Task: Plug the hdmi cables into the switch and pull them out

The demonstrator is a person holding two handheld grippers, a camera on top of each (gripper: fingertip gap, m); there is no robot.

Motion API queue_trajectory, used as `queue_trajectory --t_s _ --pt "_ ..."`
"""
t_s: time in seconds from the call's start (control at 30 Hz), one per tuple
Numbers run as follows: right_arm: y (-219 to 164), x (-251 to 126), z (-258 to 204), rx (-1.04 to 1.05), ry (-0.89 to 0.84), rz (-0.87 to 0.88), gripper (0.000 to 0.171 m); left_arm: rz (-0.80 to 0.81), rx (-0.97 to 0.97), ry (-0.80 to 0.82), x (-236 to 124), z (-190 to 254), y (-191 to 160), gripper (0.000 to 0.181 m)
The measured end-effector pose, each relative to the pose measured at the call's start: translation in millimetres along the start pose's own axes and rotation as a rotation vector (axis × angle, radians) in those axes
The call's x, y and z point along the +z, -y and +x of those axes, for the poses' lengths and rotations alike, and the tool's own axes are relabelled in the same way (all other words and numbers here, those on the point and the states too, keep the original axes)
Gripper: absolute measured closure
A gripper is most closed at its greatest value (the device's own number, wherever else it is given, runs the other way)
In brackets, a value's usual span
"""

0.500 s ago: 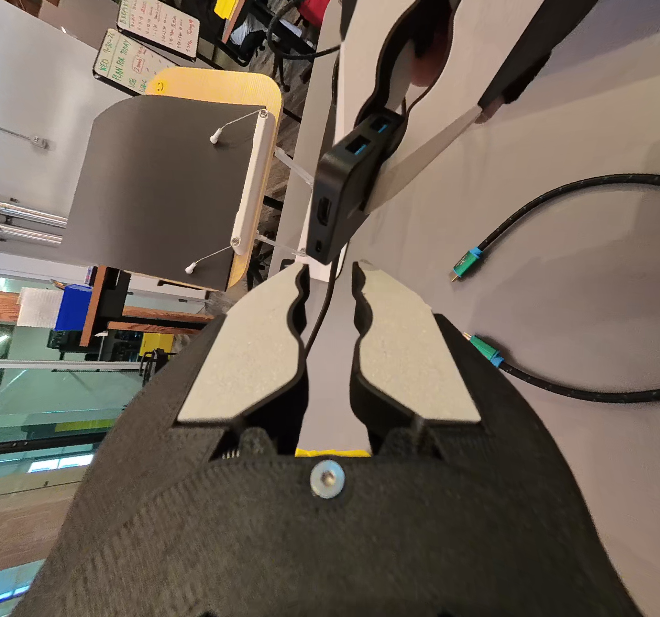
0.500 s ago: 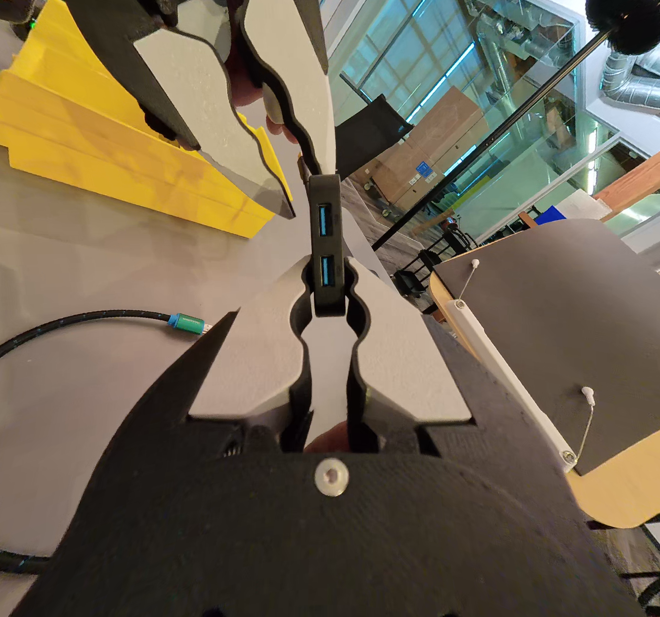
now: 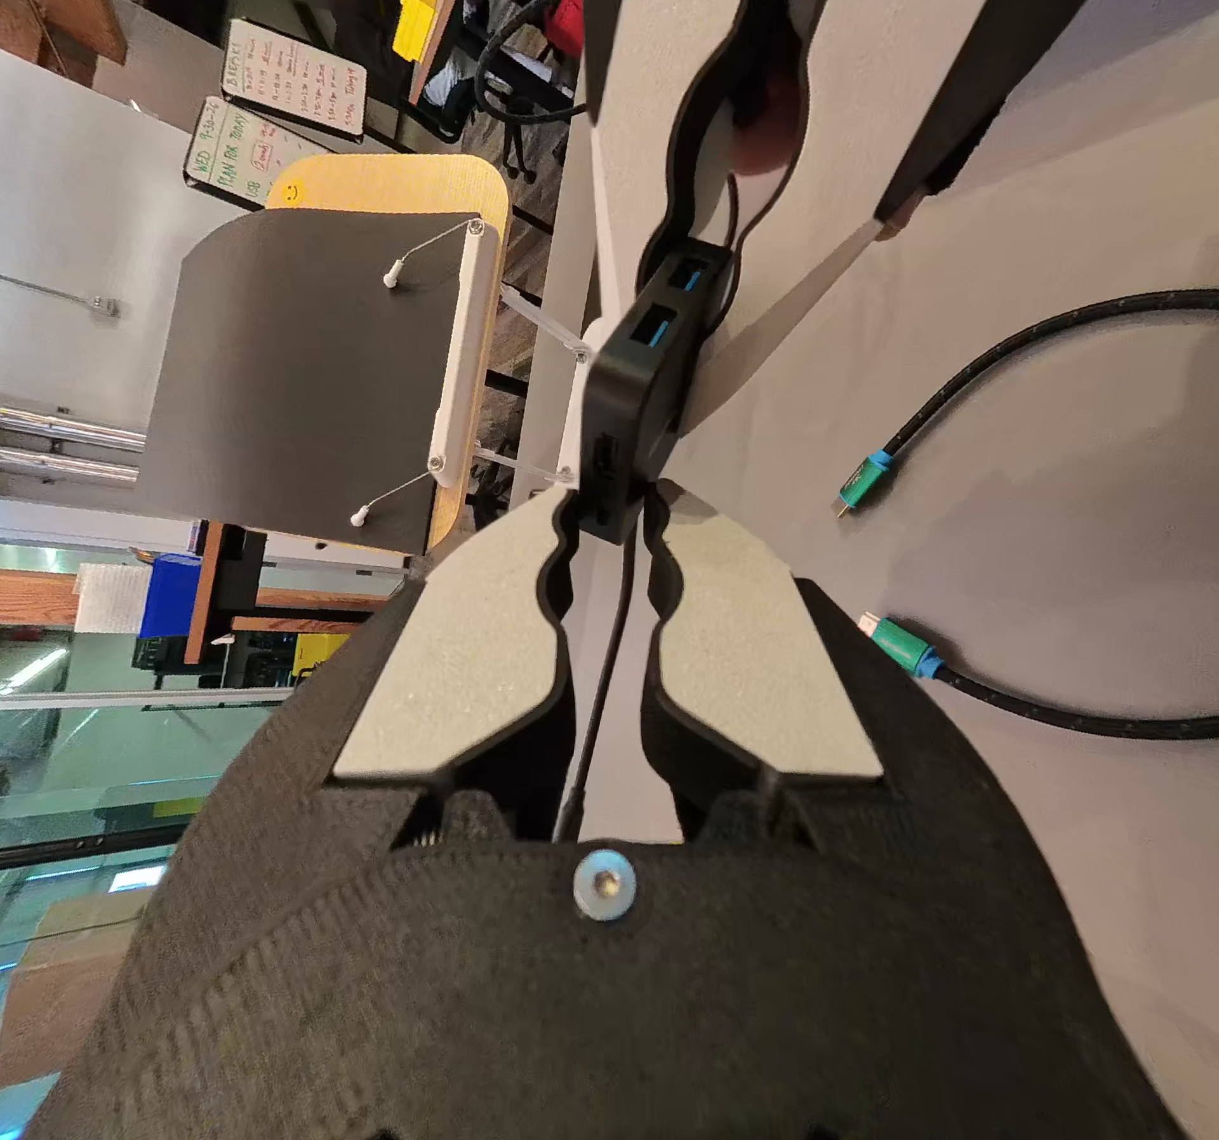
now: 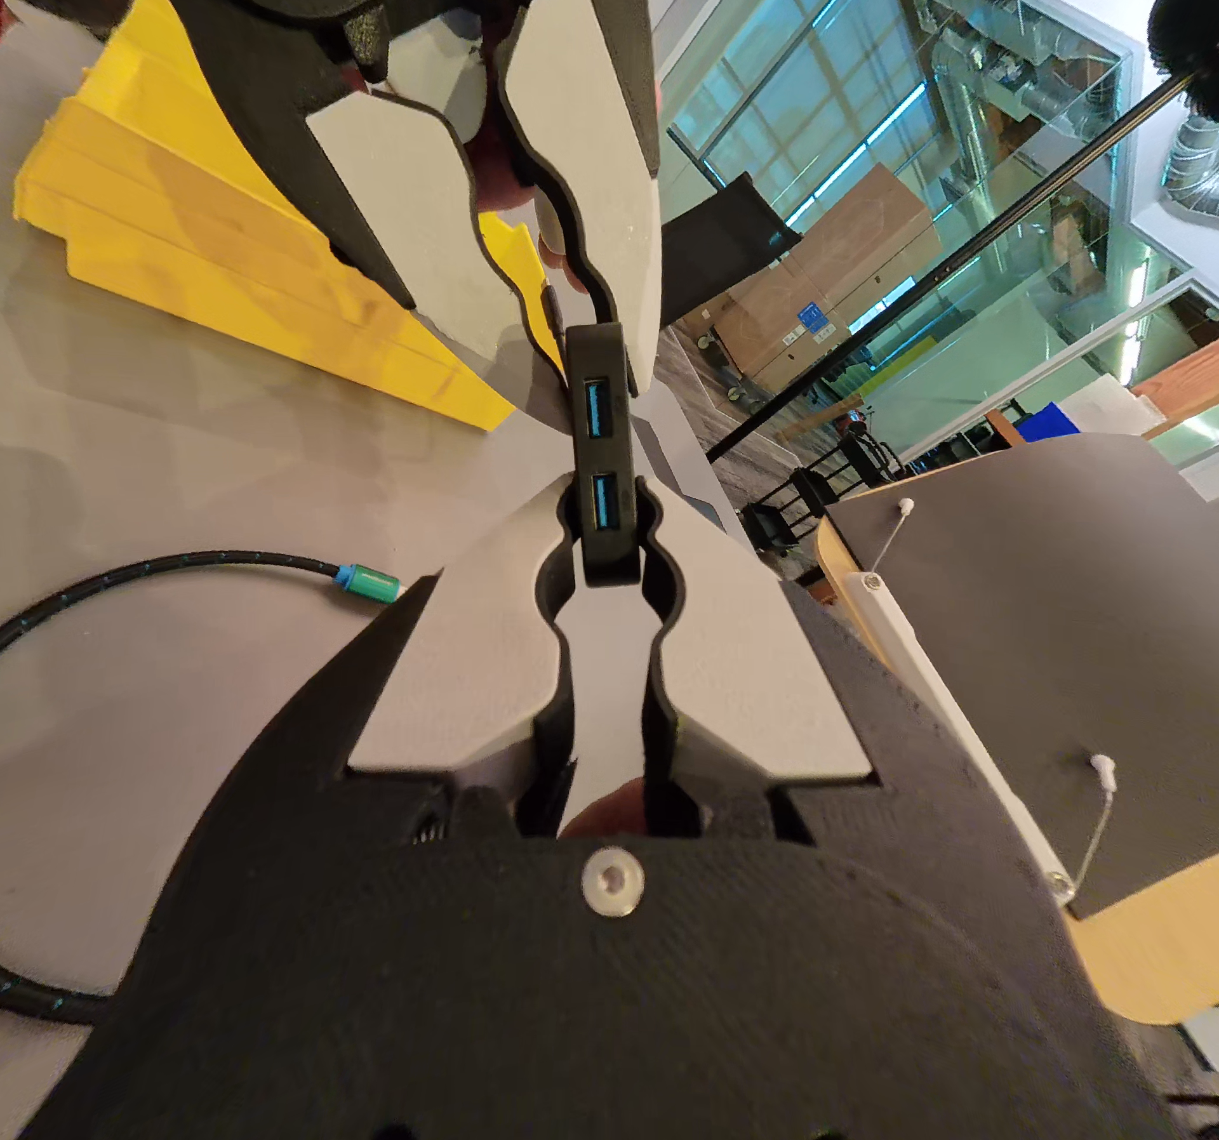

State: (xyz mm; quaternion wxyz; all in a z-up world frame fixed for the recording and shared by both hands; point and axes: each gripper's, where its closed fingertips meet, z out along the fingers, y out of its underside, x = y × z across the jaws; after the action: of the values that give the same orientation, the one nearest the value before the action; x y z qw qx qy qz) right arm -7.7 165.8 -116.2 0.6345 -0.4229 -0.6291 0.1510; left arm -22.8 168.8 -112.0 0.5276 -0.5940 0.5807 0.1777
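The black switch point(image 3: 620, 396) with two blue ports is held in the air over the grey table point(image 3: 989, 383). My right gripper point(image 4: 603, 495) is shut on its port end point(image 4: 603, 449) and enters the left wrist view from above point(image 3: 666, 330). My left gripper point(image 3: 610, 501) has its tips against both sides of the switch's other end, where its thin black lead point(image 3: 607, 647) runs back between my fingers. It also shows in the right wrist view point(image 4: 600, 383). Two braided HDMI cables with green plugs point(image 3: 864, 482) point(image 3: 904, 647) lie loose on the table; one plug also shows in the right wrist view point(image 4: 366, 581).
Stacked yellow bins point(image 4: 198, 218) sit on the table behind the left gripper. A chair with a black back and a wooden seat point(image 3: 297, 383) stands past the table edge. Two whiteboards point(image 3: 290, 99) stand behind it. A black pole point(image 4: 923, 277) crosses the background. My two grippers' fingertips are within a few centimetres of each other.
My left gripper has moved forward, and its tips now clasp the near end of the switch. The right gripper still holds the switch. The cables have not moved.
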Motion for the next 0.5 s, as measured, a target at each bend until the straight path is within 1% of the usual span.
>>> queue_trajectory --t_s 0.07,0.1,0.13,0.2,0.3,0.33,0.37,0.5 --pt "-3.0 2.2 0.5 -0.040 -0.020 -0.038 0.158 -0.016 0.007 0.001 1.4 1.5 -0.6 0.164" --pt "-5.5 4.0 -1.4 -0.073 -0.020 -0.067 0.152 -0.022 0.000 -0.009 2.5 3.8 0.2 0.164" --pt "-7.5 5.8 -3.8 -0.114 -0.019 -0.096 0.149 -0.033 0.009 -0.008 3.7 5.5 0.9 0.164" --pt "-7.6 8.3 -6.8 -0.165 -0.020 -0.128 0.149 -0.068 0.045 -0.004 6.2 9.4 -1.0 0.165" --pt "-8.9 9.3 -5.1 -0.186 -0.031 -0.162 0.151 -0.081 0.025 -0.015 7.8 12.0 -1.6 0.166" --pt "-9.8 8.9 -4.8 -0.193 -0.030 -0.169 0.157 -0.082 0.024 -0.017 7.6 12.5 -1.1 0.166" --pt "-9.9 8.6 -5.4 -0.188 -0.025 -0.169 0.159 -0.083 0.026 -0.013 7.5 12.4 -0.5 0.165" --pt "-8.3 7.5 -3.3 -0.134 -0.023 -0.139 0.159 -0.073 0.016 0.006 6.7 9.3 2.7 0.164"
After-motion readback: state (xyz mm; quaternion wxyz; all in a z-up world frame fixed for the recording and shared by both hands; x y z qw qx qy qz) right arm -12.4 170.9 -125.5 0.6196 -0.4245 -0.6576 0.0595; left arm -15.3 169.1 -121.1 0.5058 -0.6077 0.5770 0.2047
